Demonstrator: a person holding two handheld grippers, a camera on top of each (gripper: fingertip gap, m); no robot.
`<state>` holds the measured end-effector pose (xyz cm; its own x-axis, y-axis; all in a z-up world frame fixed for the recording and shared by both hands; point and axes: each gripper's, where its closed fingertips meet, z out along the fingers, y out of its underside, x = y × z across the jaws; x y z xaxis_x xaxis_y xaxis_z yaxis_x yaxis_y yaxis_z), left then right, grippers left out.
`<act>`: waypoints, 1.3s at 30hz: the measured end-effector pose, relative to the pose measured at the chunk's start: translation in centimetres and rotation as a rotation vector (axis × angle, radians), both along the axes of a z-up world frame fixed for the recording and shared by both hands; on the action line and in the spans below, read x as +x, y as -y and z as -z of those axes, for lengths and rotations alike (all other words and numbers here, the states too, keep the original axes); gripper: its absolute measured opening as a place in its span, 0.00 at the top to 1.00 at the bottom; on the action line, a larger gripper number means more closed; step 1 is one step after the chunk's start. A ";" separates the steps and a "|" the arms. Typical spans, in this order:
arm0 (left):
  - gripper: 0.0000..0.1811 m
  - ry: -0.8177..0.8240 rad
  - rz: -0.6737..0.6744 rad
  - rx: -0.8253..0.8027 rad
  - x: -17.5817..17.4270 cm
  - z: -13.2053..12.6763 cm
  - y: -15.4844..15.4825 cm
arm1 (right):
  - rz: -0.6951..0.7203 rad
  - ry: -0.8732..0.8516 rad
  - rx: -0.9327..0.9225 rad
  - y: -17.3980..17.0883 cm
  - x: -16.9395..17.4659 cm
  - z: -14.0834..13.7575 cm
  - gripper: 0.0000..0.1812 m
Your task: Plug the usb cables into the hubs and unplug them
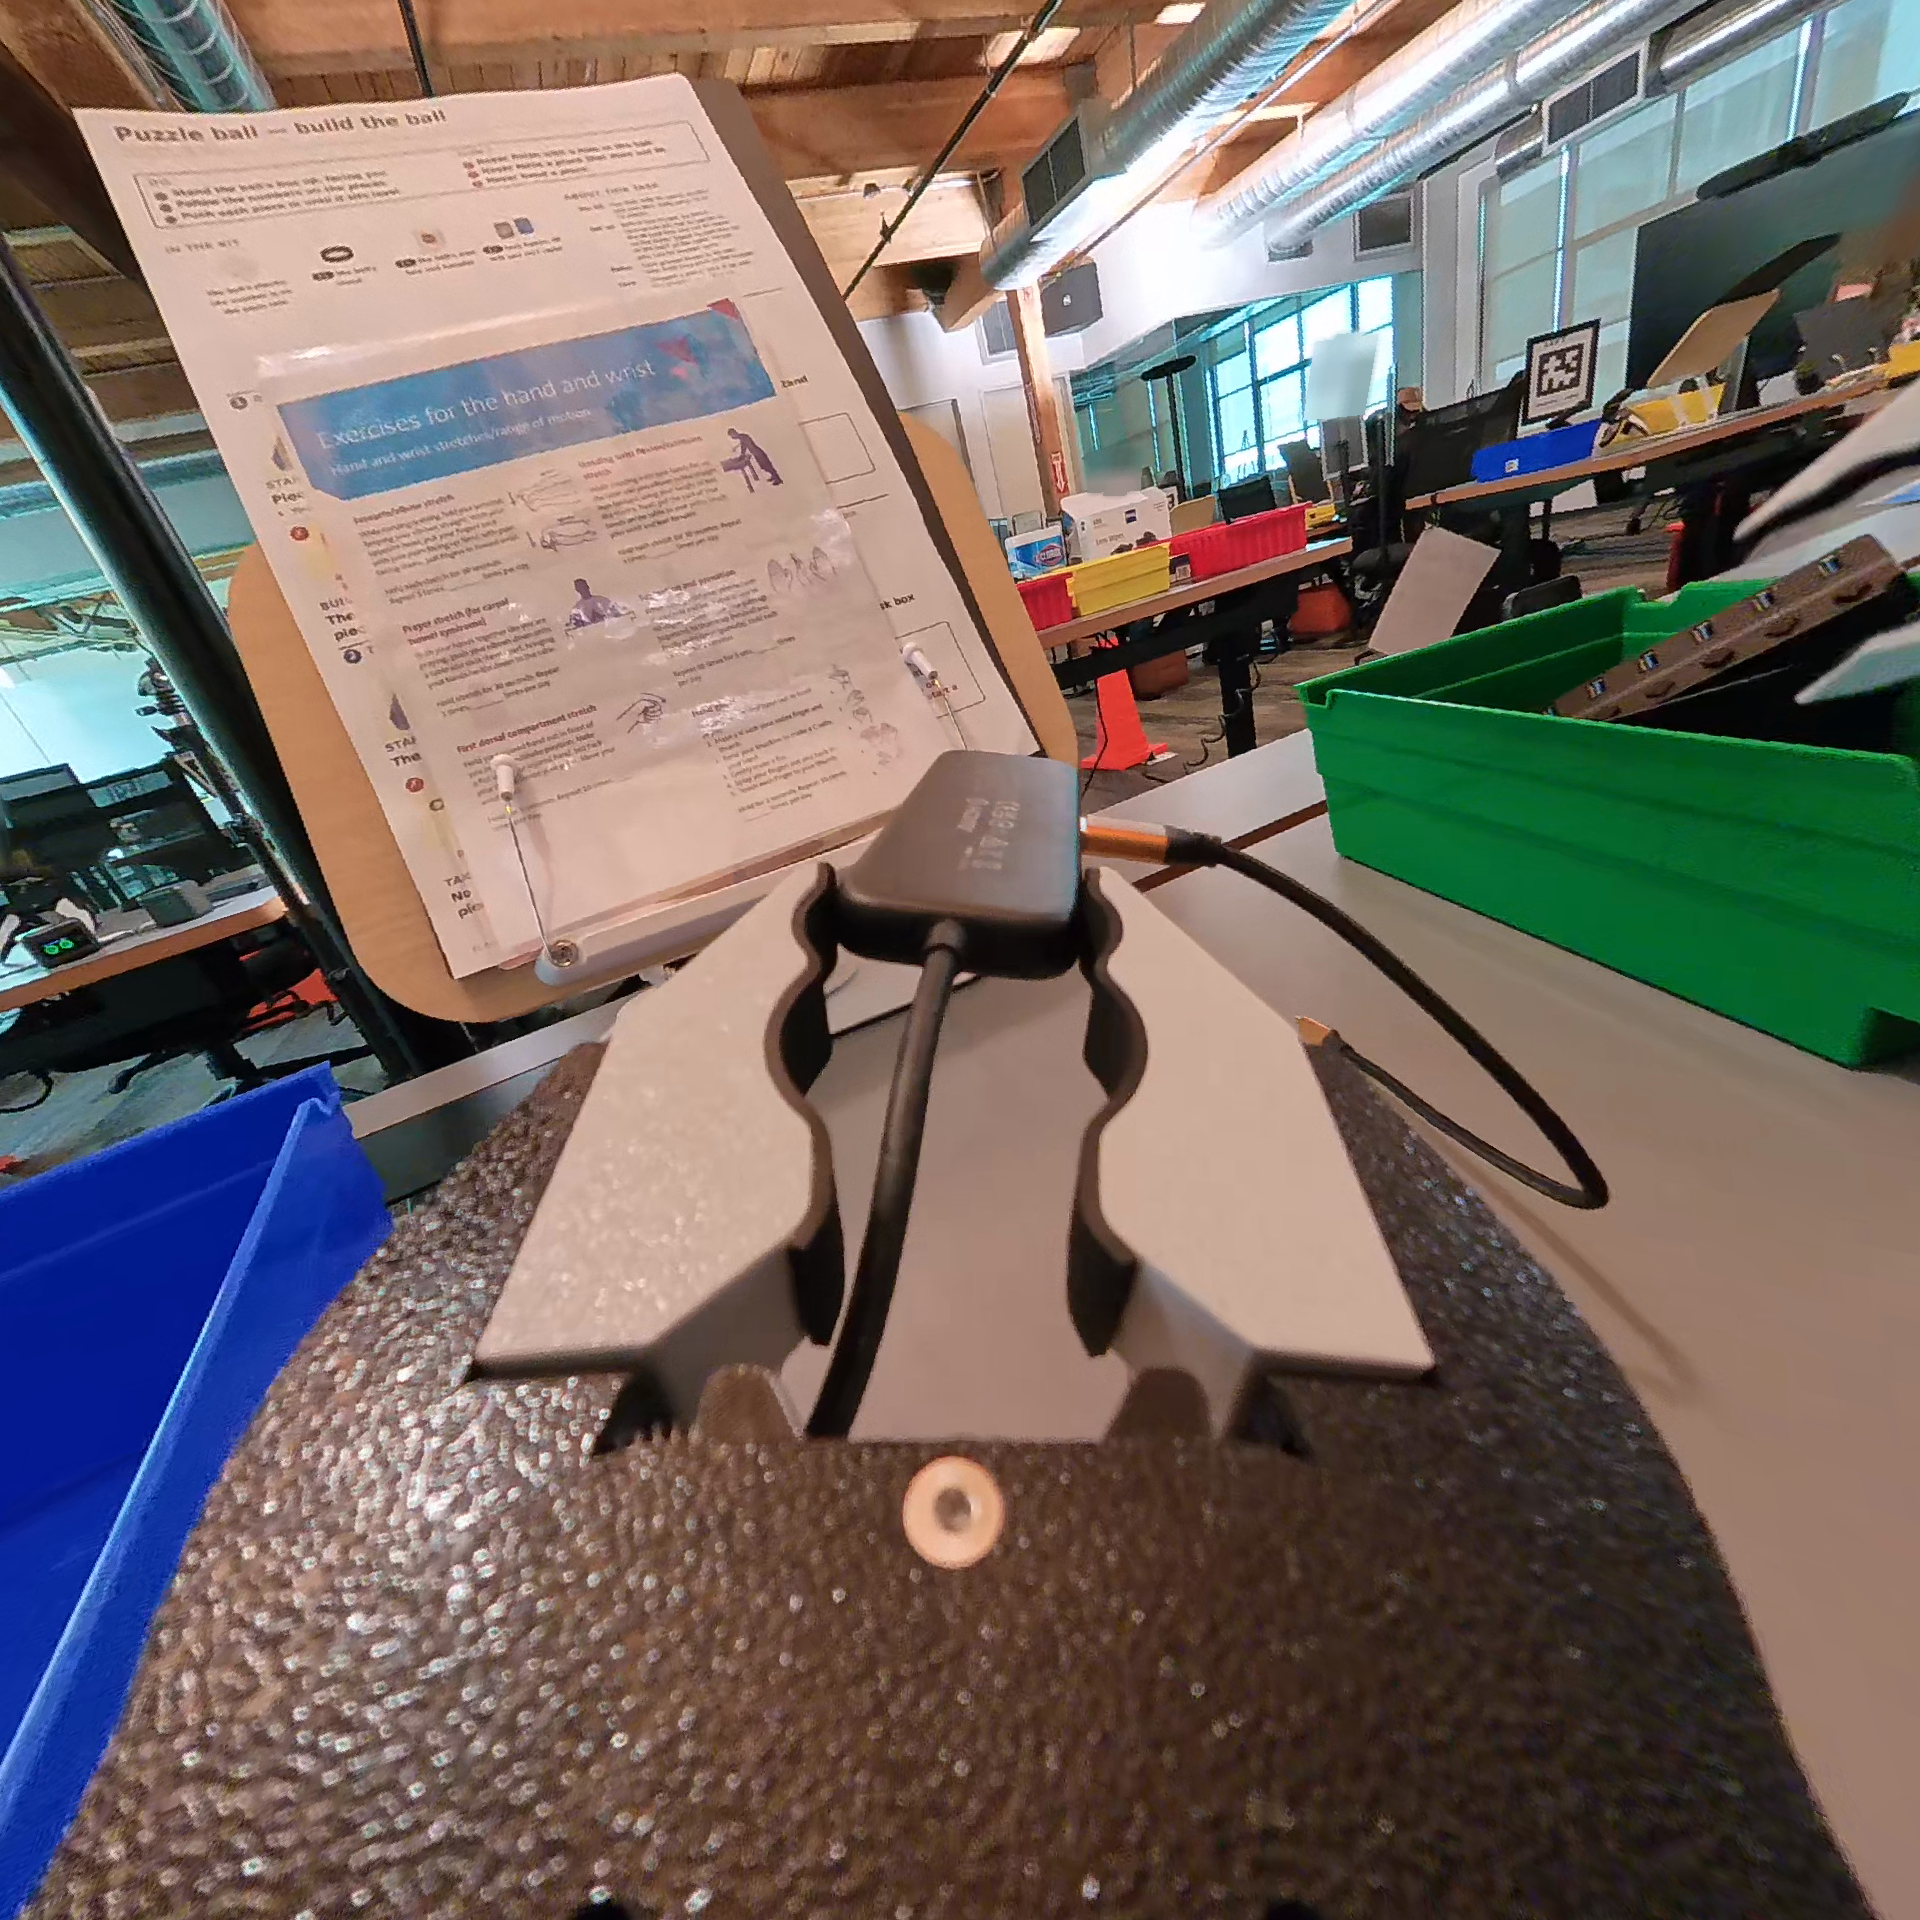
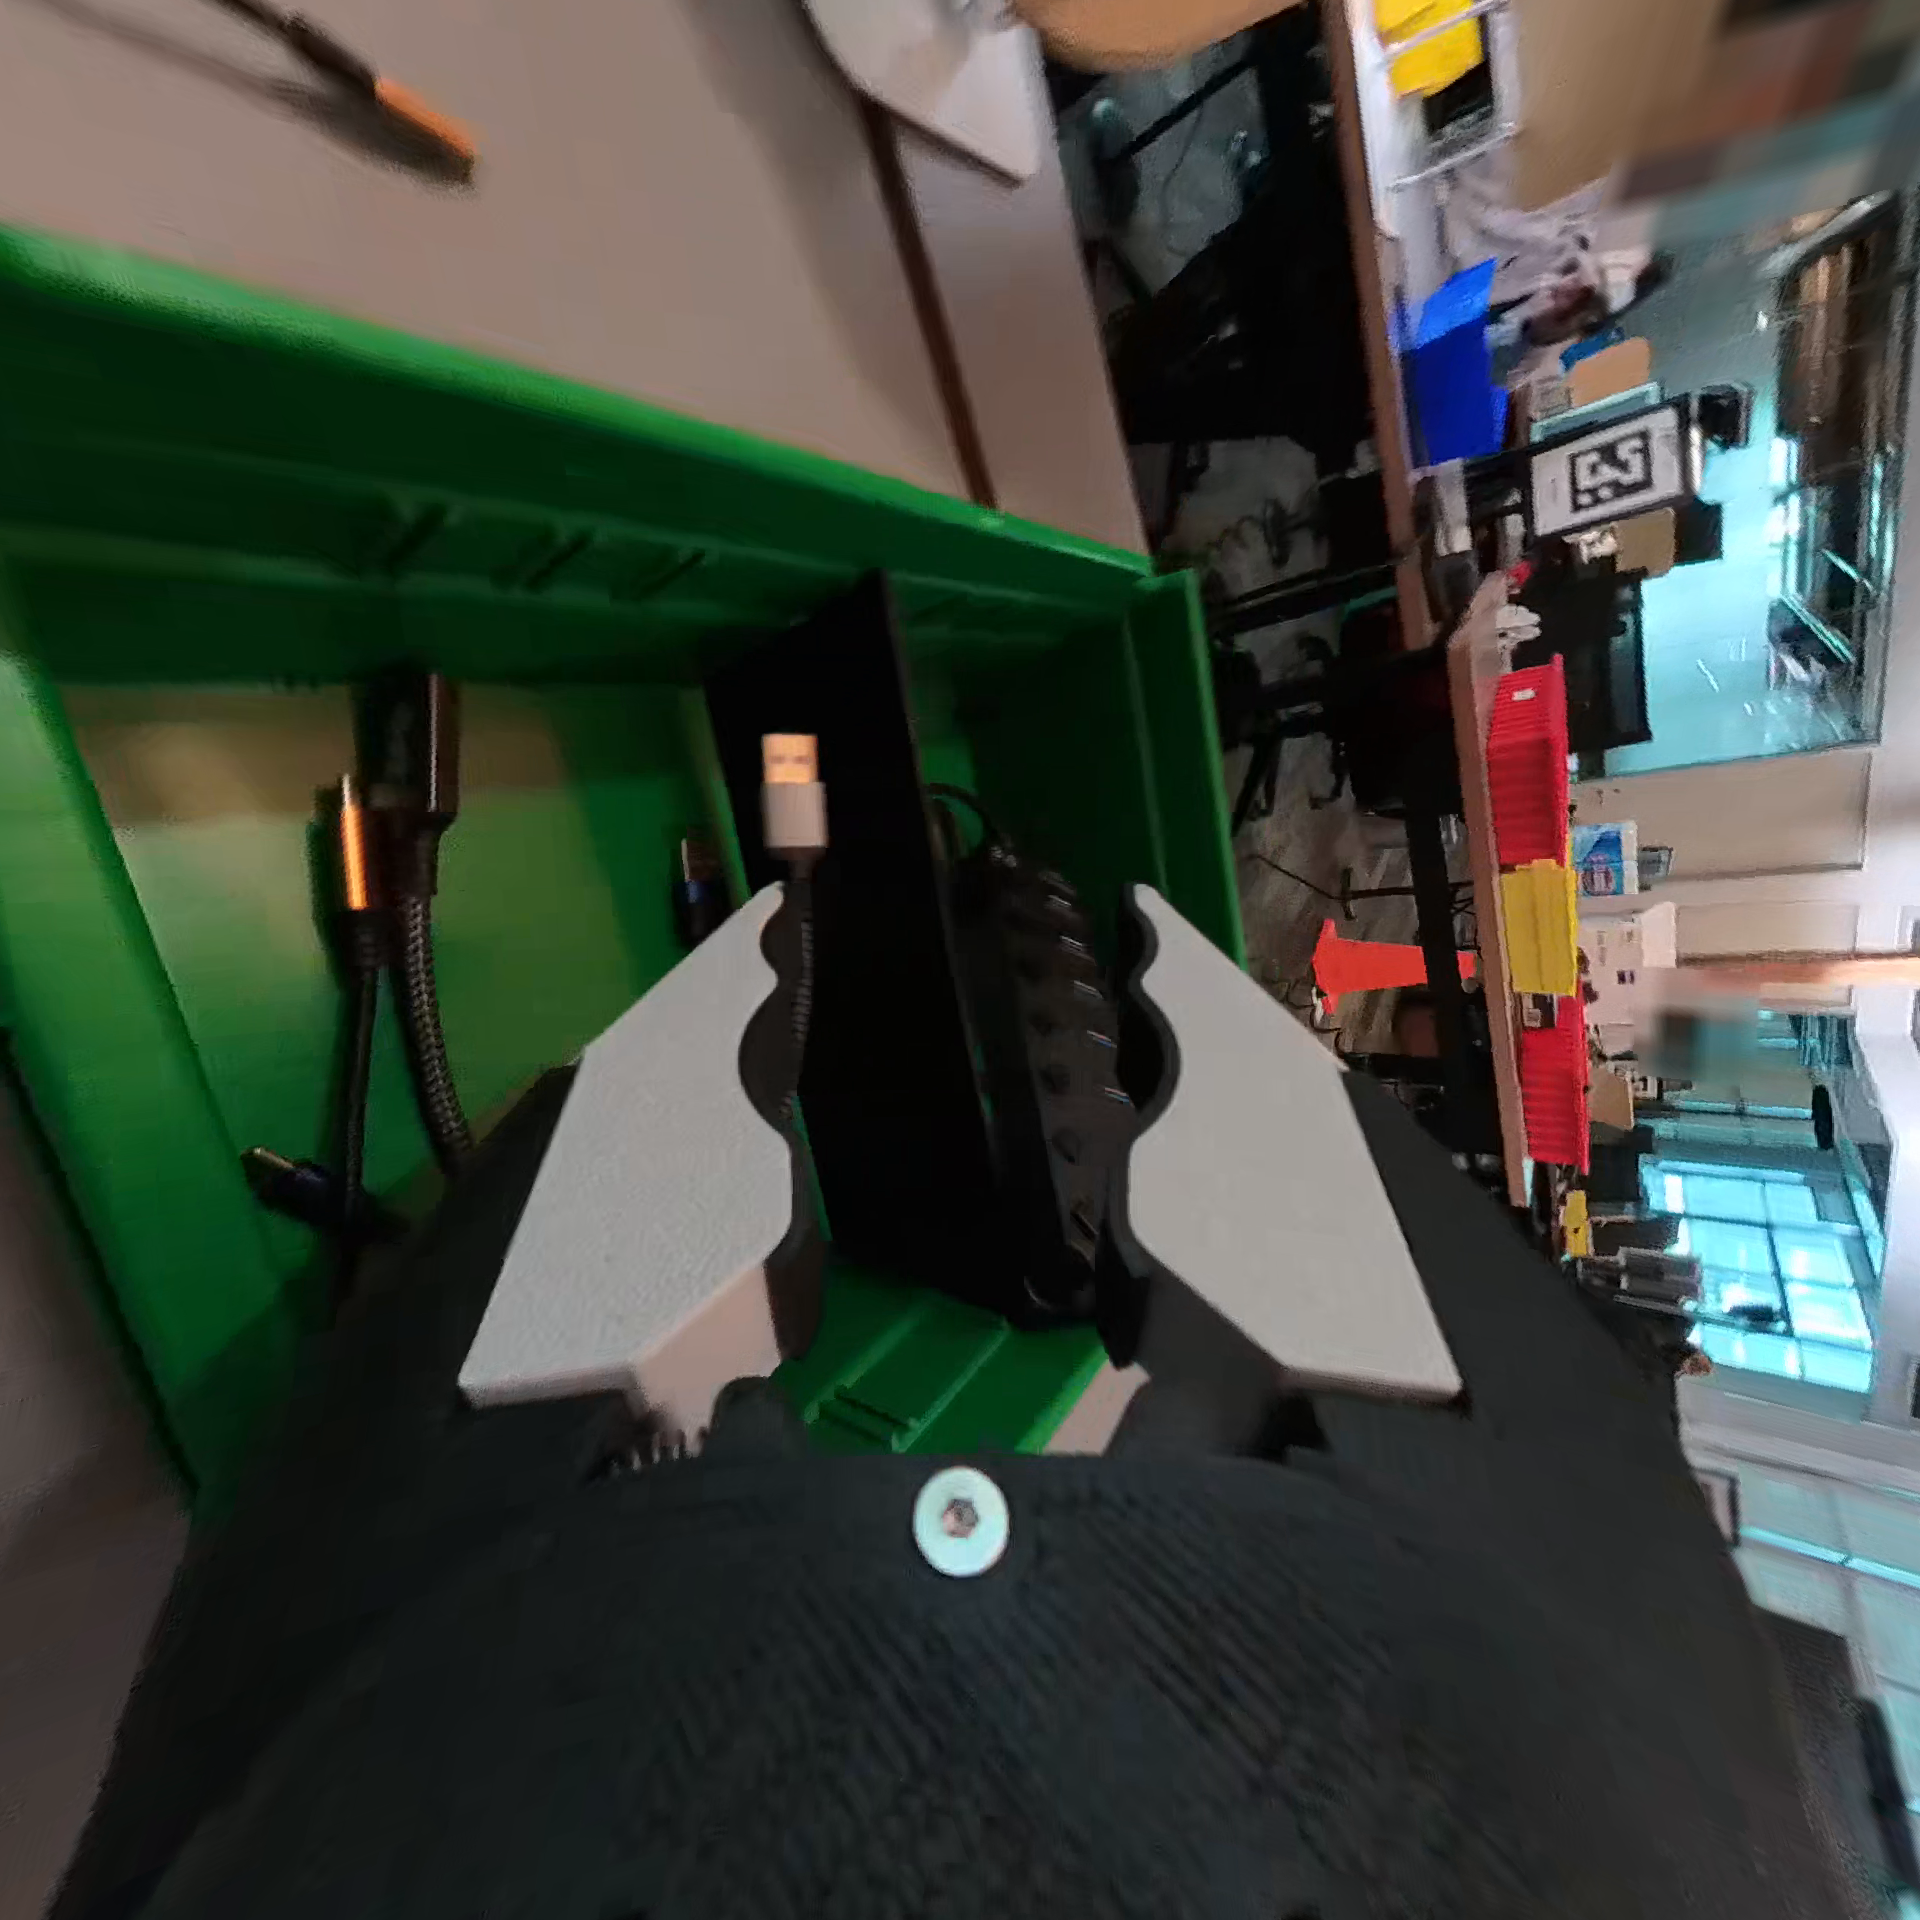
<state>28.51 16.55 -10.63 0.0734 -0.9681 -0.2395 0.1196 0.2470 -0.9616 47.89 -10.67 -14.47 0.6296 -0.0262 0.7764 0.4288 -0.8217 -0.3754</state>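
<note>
With one orange-collared cable [image 1: 1132,837] already seated in the small hub [image 1: 971,847] that the left claw [image 1: 961,914] pinches above the table [image 1: 1558,1091], the right claw [image 2: 951,914] grips the long hub [image 2: 914,987] over the green bin [image 2: 312,499], its ports apparently unfilled.

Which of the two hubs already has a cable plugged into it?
The small flat hub in the left gripper, with an orange-collared plug in its side. The long multi-port hub shows none.
</note>
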 end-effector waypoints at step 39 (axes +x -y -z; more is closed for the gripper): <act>0.75 0.024 0.164 -0.105 -0.2 -0.1 2.2 | -0.303 -0.617 1.178 -22.2 -17.3 -3.6 0.88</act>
<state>28.31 14.33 -10.49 -0.0826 -0.9871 -0.1371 0.1733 0.1213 -0.9774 30.63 11.53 -10.86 0.9624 -0.2711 -0.0170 0.0422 0.2112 -0.9765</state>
